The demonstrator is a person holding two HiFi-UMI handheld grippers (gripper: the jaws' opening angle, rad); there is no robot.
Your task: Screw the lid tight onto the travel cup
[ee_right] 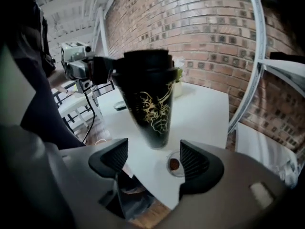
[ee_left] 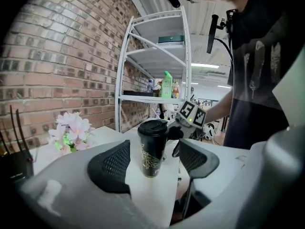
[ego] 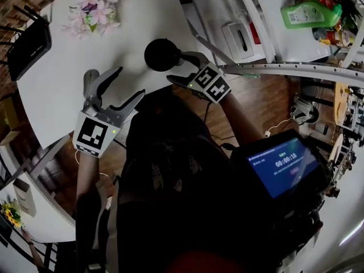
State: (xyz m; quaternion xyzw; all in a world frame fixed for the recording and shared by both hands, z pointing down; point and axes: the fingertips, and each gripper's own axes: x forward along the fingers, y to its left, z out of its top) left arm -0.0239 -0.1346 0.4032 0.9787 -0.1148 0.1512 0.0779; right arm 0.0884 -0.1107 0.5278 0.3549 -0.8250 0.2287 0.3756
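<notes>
Left gripper [ee_left: 153, 157]: jaws wide apart, nothing in them. It sits low over the near edge of the white table [ego: 57, 78], marker cube facing up, jaws pointing across the table, forearm coming in from the person's side. It is well apart from the travel cup [ee_right: 152, 104].

Right gripper [ee_right: 153, 152]: jaws also wide apart, not clamped on anything. The cup stands just ahead of the tips, in line with the gap. In the head view one finger lies just beside the lid [ee_left: 153, 127] and the other is off to the cup's side (touching or not, can't tell). Forearm reaches out over the table edge, marker cube up.

Cup: upright on the table near its edge, long axis vertical, base down, lid on top. Black wall with a gold pattern.

Small round item [ee_right: 175, 164] lies on the table beside the cup's base, in front of one right-gripper pad.

Further out: pink-white flowers [ego: 91, 10] at the table's far side, a white shelf rack [ee_left: 157, 56] against the brick wall [ee_left: 57, 70], and a green bottle [ego: 310, 13] on a shelf.
</notes>
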